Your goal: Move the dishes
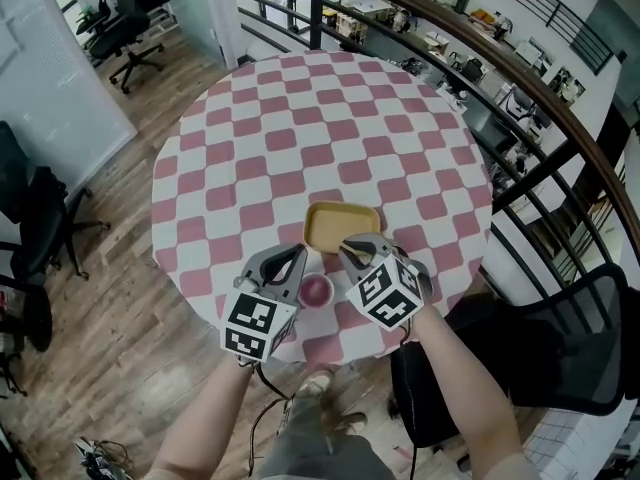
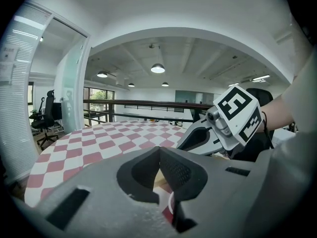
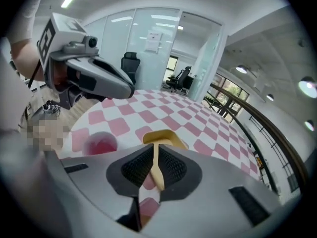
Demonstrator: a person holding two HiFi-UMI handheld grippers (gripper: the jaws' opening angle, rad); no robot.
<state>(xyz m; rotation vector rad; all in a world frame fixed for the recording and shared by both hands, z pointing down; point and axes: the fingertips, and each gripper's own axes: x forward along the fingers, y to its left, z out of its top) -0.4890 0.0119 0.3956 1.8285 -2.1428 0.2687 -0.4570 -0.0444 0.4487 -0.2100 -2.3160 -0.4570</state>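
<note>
A yellow rectangular dish (image 1: pixel 340 224) lies on the checked round table (image 1: pixel 300 118) near its front edge. My right gripper (image 1: pixel 358 245) is shut on the dish's near rim; in the right gripper view the thin yellow rim (image 3: pixel 156 168) runs between the pads. A small pink bowl (image 1: pixel 316 290) with a pale rim stands on the cloth between the two grippers, also low left in the right gripper view (image 3: pixel 100 145). My left gripper (image 1: pixel 288 255) sits just left of the bowl, its pads meeting at the tips (image 2: pixel 159 155) with nothing seen between them.
The table's front edge runs right under both grippers. A dark railing (image 1: pixel 520 78) curves behind the table at the right. A black mesh chair (image 1: pixel 575 343) stands at the lower right, and office chairs (image 1: pixel 125 23) stand on the wooden floor at the left.
</note>
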